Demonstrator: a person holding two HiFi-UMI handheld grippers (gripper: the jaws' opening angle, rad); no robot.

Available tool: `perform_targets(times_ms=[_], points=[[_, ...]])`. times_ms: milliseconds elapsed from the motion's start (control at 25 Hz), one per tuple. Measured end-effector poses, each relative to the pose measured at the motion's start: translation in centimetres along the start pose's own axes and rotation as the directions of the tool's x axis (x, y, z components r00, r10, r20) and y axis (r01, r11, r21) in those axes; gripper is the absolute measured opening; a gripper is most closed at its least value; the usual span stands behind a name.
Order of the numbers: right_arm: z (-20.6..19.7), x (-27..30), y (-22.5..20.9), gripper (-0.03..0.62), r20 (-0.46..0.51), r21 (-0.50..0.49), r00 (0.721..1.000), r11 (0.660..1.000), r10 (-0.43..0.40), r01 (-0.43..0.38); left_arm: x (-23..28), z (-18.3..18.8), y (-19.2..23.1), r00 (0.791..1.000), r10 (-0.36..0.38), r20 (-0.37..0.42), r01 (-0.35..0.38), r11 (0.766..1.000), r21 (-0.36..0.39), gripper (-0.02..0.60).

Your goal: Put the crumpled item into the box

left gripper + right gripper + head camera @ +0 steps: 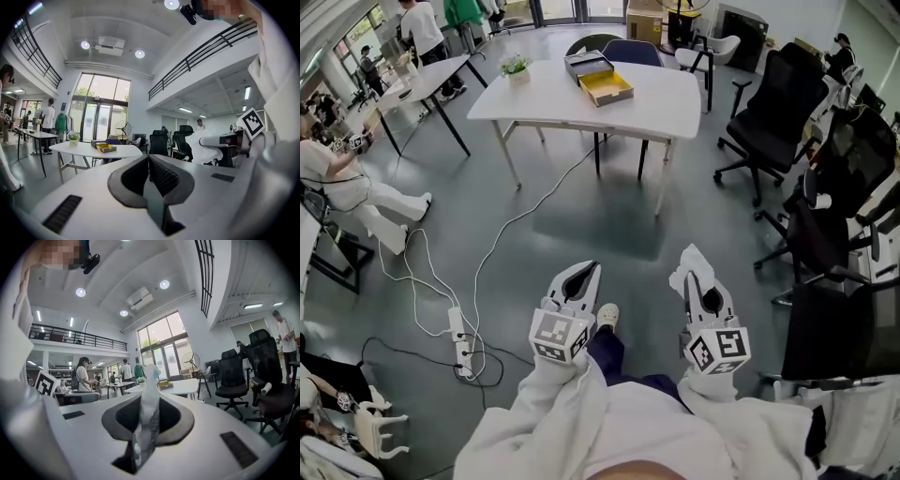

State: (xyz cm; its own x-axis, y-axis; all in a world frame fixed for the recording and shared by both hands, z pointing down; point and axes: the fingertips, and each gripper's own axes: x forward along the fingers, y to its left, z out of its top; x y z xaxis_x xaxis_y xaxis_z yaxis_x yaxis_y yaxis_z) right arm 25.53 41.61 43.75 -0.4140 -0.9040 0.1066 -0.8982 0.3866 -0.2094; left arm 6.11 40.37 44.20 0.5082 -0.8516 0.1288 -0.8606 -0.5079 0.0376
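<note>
The right tongs [694, 278] pinch the white wad [688, 260], which sticks up past the tips. The grip looks thin, so I would hold an even squeeze on the walk over. The left tongs [587, 274] are closed with nothing between them. Ahead, a cable [502, 234] crosses the floor and is best stepped round. The open box [607, 89] sits on the far surface [675, 98], well apart. Let go only once the wad is over its yellow inside.

The crumpled item [689, 262], white and thin, is at the lower right, pinched in the right gripper [697, 283]. The box [607, 89], open and yellow inside, lies on the white table [675, 94], top centre.
</note>
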Motion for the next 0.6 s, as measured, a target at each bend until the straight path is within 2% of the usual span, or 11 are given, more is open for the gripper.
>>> perform_targets(times_ms=[280, 600], points=[[2.5, 10.0, -0.4, 0.067, 0.039, 0.0, 0.999, 1.0, -0.014, 0.014, 6.3, 2.3, 8.3, 1.0, -0.018, 0.024, 0.018, 1.0, -0.001, 0.021], [2.7, 17.2, -1.7, 0.067, 0.044, 0.019, 0.997, 0.998, -0.069, 0.068, 11.5, 2.2, 14.5, 0.998, -0.058, 0.014, 0.057, 0.998, 0.017, 0.021]])
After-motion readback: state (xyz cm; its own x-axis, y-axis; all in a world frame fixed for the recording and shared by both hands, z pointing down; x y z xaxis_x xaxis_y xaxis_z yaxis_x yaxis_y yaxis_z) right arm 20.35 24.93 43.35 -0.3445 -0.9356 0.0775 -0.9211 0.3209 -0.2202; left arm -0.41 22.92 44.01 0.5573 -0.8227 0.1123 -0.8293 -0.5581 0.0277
